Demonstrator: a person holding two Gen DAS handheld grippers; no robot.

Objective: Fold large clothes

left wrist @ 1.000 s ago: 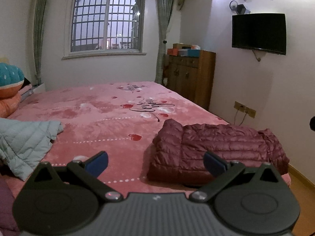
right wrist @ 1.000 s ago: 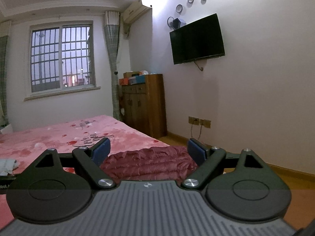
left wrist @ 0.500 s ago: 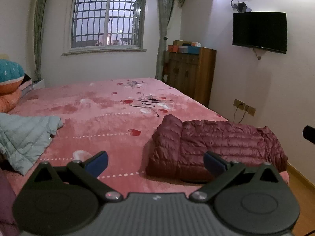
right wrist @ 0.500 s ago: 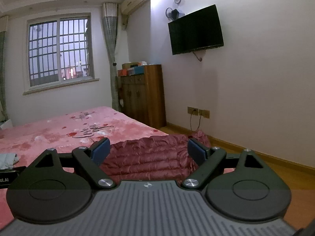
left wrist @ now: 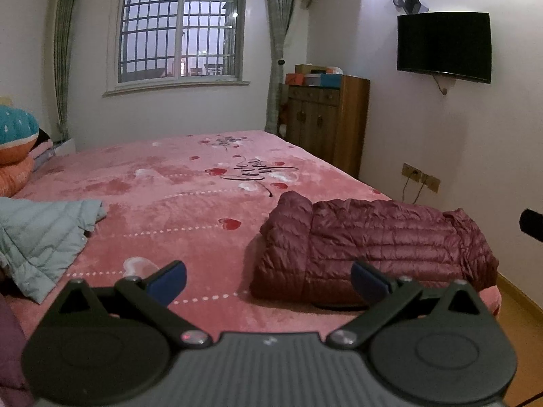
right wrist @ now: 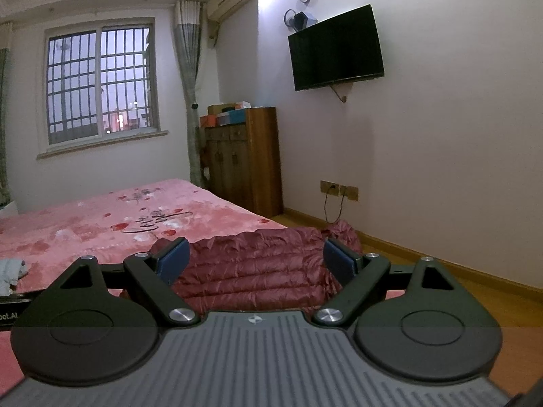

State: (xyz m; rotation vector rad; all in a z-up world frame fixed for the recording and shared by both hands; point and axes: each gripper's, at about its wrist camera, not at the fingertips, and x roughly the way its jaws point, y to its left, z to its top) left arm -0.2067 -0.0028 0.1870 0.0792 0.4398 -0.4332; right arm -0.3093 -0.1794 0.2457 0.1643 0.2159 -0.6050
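A dark red puffer jacket (left wrist: pixel 373 244) lies folded into a long bundle at the near right corner of the pink bed (left wrist: pixel 190 203). It also shows in the right wrist view (right wrist: pixel 258 264), just beyond the fingers. My left gripper (left wrist: pixel 268 279) is open and empty, held above the bed's near edge, short of the jacket. My right gripper (right wrist: pixel 256 259) is open and empty, close in front of the jacket. A pale green quilted jacket (left wrist: pixel 37 237) lies unfolded at the bed's left side.
A wooden cabinet (left wrist: pixel 325 125) with boxes on top stands right of the bed's far end. A TV (left wrist: pixel 444 47) hangs on the right wall. Pillows (left wrist: pixel 13 156) are piled at the far left. Wooden floor (right wrist: pixel 475 291) lies to the right of the bed.
Both grippers stayed open. The left view has drawn back and up a little. The right gripper has dropped and moved closer to the red jacket, which now fills more of its view.
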